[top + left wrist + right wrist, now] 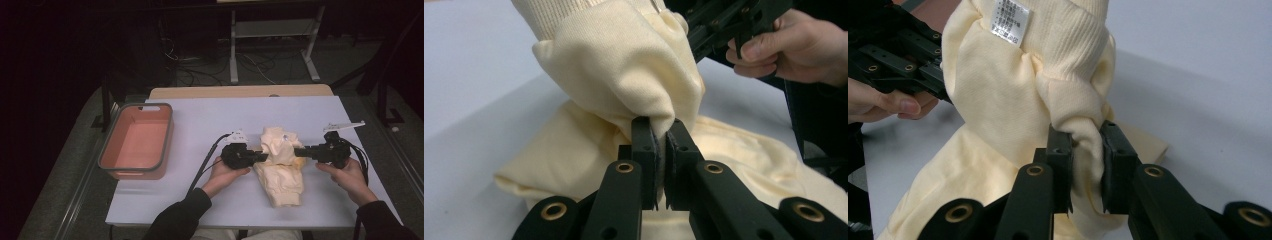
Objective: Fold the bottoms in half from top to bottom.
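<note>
Both grippers' jaws clamped on cream garment [280, 165]

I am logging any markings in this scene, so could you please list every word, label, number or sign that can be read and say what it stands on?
No text can be read.
White care label sewn on the cream garment, near its ribbed edge: several lines of print, too small and blurred to read.
The same label appears in the high view as a tiny pale speck, unreadable.
Pink bin and both grippers: no lettering seen.
</note>
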Available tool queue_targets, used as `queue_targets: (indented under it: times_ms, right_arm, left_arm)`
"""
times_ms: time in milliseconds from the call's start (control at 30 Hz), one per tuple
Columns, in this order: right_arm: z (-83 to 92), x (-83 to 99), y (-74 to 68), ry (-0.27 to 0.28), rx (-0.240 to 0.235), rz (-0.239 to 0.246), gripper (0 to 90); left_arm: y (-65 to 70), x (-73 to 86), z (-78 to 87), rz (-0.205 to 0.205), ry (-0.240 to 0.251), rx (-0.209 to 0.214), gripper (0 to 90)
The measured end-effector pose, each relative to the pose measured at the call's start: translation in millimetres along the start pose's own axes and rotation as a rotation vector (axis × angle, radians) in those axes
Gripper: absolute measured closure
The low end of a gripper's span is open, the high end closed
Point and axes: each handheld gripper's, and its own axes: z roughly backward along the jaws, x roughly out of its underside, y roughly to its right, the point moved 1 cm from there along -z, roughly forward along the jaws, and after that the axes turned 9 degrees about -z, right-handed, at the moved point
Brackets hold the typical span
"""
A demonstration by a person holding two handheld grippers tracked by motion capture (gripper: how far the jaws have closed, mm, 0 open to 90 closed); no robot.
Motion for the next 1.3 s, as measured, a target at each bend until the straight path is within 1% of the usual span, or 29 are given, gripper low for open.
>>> queue_targets:
  times_ms: [100, 267, 333, 367, 400, 433, 533, 633, 700, 867, 1100, 1300]
  right_arm:
    - [0.2, 2.8, -3.7, -0.008, 0.003, 0.008, 74.6]
    - [-0.8, 11.2, -7.0, -0.031, -0.001, -0.003, 68.8]
    - [-0.9, 14.8, -6.9, -0.037, 0.003, -0.014, 61.4]
    - [-0.6, 16.5, -6.7, -0.037, 0.013, -0.023, 57.6]
    - [-0.1, 18.1, -6.4, -0.038, 0.019, -0.03, 55.4]
    - [0.8, 19.8, -5.9, -0.04, 0.016, -0.032, 52.8]
    - [4.8, 23.6, -6.2, -0.04, 0.016, -0.045, 44.4]
    - [10.8, 24.2, -5.6, -0.027, -0.014, -0.049, 38.9]
    - [15.1, 22.9, -5.4, -0.014, -0.038, -0.045, 37.0]
    - [24.7, 15.1, -7.6, 0.01, -0.064, -0.039, 35.8]
    - [31.8, 0.4, -10.6, 0.037, -0.064, -0.026, 35.8]
    - [29.3, -13.7, -10.8, 0.043, -0.047, -0.021, 36.6]
  left_arm:
    - [2.6, 5.6, 1.0, -0.005, -0.008, 0.004, 85.2]
    - [5.9, 16.0, 2.5, -0.018, -0.021, 0.012, 85.2]
    - [6.7, 17.6, 2.0, -0.029, -0.032, 0.015, 85.2]
    - [7.2, 17.7, 1.9, -0.028, -0.032, 0.016, 85.3]
    - [7.6, 17.9, 1.9, -0.029, -0.033, 0.017, 85.2]
    - [7.6, 18.2, 1.9, -0.034, -0.036, 0.018, 85.2]
    - [7.8, 19.7, 1.6, -0.03, -0.032, 0.019, 85.2]
    - [7.9, 19.6, 1.6, -0.029, -0.03, 0.018, 85.2]
    - [8.0, 19.6, 1.7, -0.031, -0.03, 0.017, 85.2]
    - [8.1, 20.5, 1.9, -0.03, -0.028, 0.016, 85.2]
    - [9.0, 20.7, 1.9, -0.027, -0.025, 0.012, 85.2]
    - [9.3, 20.5, 2.0, -0.026, -0.025, 0.012, 85.2]
